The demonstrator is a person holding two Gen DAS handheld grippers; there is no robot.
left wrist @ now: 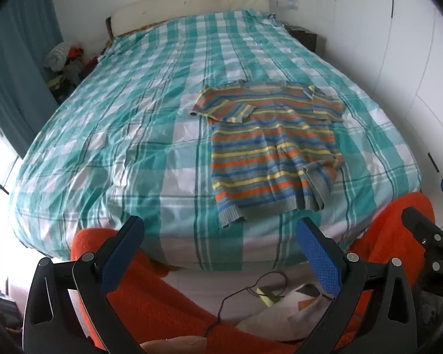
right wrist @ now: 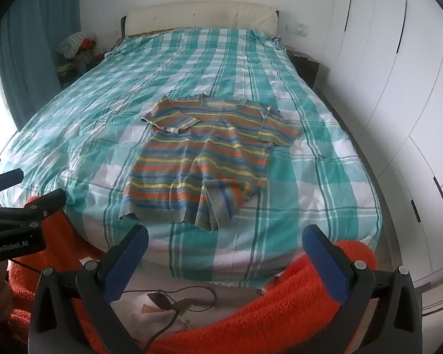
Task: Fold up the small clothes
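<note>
Striped knit sweater (left wrist: pixel 268 147), rumpled hem

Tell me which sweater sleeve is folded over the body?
The sleeve on the picture's left: it lies slanted across the striped sweater. The other sleeve spreads outward on the checked bedcover.

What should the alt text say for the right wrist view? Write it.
A striped knit sweater lies spread on a teal checked bed cover, its near hem rumpled. The open right gripper hovers short of it, nothing between its blue-padded fingers.
</note>
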